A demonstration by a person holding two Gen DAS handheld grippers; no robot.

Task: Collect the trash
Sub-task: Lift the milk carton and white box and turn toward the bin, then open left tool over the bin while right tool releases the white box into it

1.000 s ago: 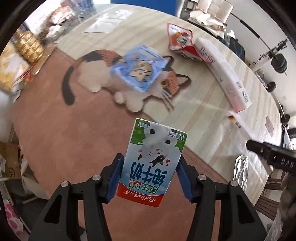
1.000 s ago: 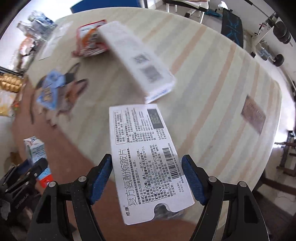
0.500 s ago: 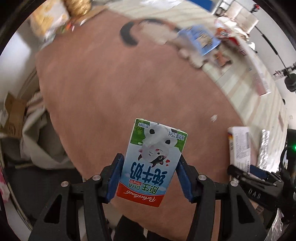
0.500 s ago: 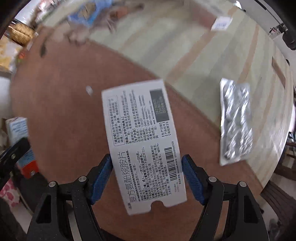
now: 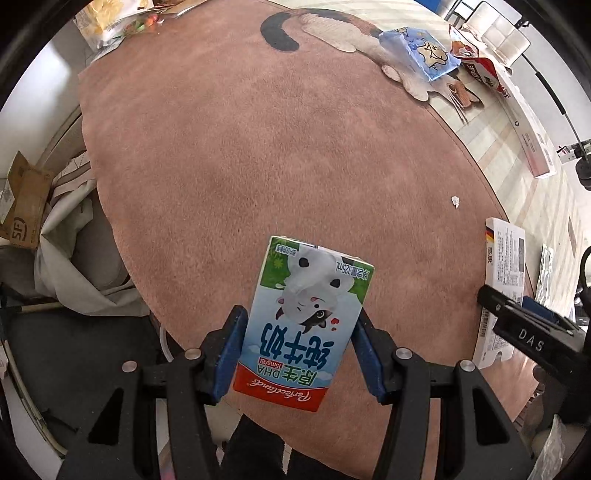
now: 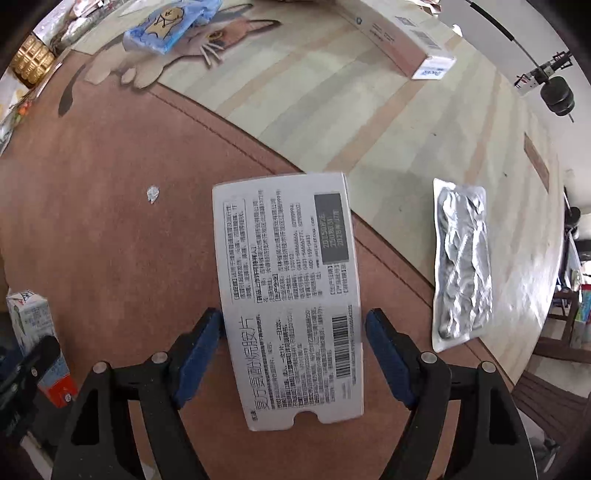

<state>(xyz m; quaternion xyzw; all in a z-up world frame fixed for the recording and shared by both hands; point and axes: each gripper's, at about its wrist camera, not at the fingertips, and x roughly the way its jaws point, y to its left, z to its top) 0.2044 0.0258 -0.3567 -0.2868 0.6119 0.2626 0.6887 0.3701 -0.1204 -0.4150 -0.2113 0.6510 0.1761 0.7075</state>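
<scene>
My left gripper point(image 5: 299, 350) is shut on a small milk carton point(image 5: 306, 325) with a cow picture, held above the near edge of the brown round rug point(image 5: 258, 147). My right gripper point(image 6: 295, 354) is shut on a flat white medicine box point(image 6: 288, 295) above the same rug. The medicine box also shows at the right of the left wrist view point(image 5: 502, 284), and the carton at the lower left of the right wrist view point(image 6: 37, 339). A silver foil pack point(image 6: 461, 262), a blue wrapper point(image 6: 166, 26) and a long pink box point(image 6: 391, 40) lie on the striped mat.
A small white scrap point(image 6: 152, 192) lies on the rug. A red snack bag point(image 5: 469, 55) lies beside the long box. Snack packs point(image 5: 110, 18) sit at the rug's far edge. A cardboard box point(image 5: 22, 206) and grey cloth point(image 5: 74, 240) lie off the rug at left.
Both grippers have pulled back toward the near edge of the rug with their items still held. The view has steadied, and the right gripper sits a little lower over the rug.
</scene>
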